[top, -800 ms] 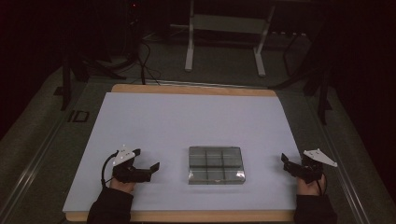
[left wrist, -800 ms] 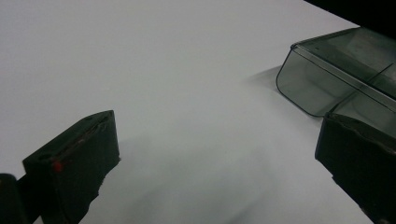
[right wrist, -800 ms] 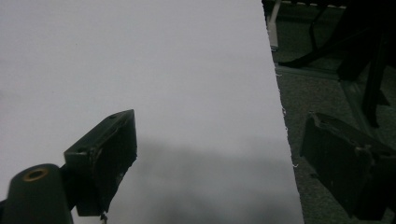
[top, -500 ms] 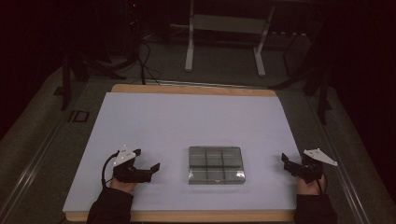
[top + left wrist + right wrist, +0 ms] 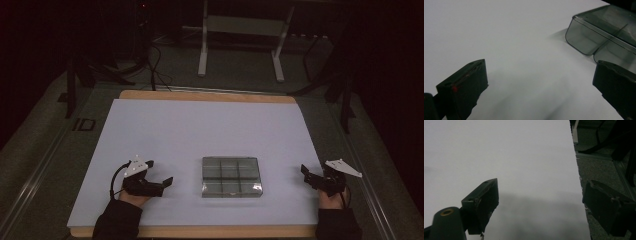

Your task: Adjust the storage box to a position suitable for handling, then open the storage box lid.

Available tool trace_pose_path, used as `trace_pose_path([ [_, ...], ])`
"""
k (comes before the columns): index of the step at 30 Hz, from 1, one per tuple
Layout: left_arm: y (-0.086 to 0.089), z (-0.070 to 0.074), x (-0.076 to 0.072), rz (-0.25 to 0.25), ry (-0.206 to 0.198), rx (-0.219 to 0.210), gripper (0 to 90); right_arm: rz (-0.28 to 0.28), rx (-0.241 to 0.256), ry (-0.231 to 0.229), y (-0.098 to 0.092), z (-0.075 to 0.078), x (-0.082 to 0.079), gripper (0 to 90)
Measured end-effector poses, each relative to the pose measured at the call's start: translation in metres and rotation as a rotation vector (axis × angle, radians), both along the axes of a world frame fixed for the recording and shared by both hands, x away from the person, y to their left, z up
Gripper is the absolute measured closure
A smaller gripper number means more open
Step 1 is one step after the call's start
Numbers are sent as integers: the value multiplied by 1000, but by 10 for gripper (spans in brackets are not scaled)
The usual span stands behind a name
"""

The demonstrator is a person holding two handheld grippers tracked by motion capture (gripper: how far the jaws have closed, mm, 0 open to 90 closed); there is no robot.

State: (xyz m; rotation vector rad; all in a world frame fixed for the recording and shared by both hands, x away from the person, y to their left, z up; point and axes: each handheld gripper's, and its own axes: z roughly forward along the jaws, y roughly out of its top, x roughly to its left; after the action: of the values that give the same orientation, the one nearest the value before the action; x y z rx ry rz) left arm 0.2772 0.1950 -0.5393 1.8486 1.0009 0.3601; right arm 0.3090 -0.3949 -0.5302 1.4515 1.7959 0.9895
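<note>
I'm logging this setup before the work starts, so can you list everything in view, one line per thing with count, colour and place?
Compartment box: one, clear smoky grey with a grid of cells, lying near the front middle of the sheet, between the two grippers and touched by neither.
White sheet: one, white, covering most of the tabletop.
Table: one, light wood, its edge showing along the far and near sides of the sheet.
Metal stand: one, pale grey, on the floor beyond the table.
Cables: several, black, on the floor at far left.
Left gripper: one, black, front left of the sheet, fingers open and holding nothing.
Right gripper: one, black, at the sheet's front right edge, fingers open and holding nothing.
</note>
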Motion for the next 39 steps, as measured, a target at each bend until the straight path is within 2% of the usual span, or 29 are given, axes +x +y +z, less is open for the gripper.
trace_pose_path([
  [2, -1, 0, 2, -22, 24, 12, 10, 2, -3, 3, 0, 0, 0, 131],
  [5, -1, 0, 3, -31, 27, 16, 10, 8, -11, 11, 1, 0, 1, 131],
  [6, -2, 1, 5, -47, 40, 36, 10, 8, -11, 11, 1, 0, 1, 128],
  [8, -3, 2, 6, -54, 49, 38, 11, 42, -7, 39, 1, 0, 4, 125],
  [10, -3, 3, 6, -67, 39, 39, 47, 57, -6, 54, 2, 0, 5, 128],
  [12, -5, 5, 7, -76, 43, 44, 47, 73, -26, 74, 3, 0, 6, 129],
  [15, -10, 7, 10, -105, 55, 45, 47, 97, -35, 76, 5, 0, 6, 131],
  [17, -14, 7, 11, -121, 64, 50, 47, 133, -35, 95, 7, 1, 6, 131],
  [20, -19, 7, 13, -137, 68, 52, 47, 152, -40, 104, 9, 3, 6, 134],
  [25, -24, 8, 13, -142, 66, 52, 58, 202, -36, 75, 19, 10, 1, 135],
  [29, -27, 9, 11, -172, 66, 44, 89, 279, -18, 71, 27, 14, 0, 134],
  [32, -30, 9, 10, -191, 68, 56, 98, 326, -13, 64, 32, 14, 0, 133],
  [36, -34, 7, 10, -214, 76, 56, 160, 401, 9, 60, 39, 14, -2, 142],
  [37, -35, 7, 9, -218, 79, 61, 160, 401, 9, 60, 39, 14, -2, 142],
  [39, -37, 6, 9, -222, 76, 78, 215, 443, 4, 58, 43, 14, -3, 165],
])
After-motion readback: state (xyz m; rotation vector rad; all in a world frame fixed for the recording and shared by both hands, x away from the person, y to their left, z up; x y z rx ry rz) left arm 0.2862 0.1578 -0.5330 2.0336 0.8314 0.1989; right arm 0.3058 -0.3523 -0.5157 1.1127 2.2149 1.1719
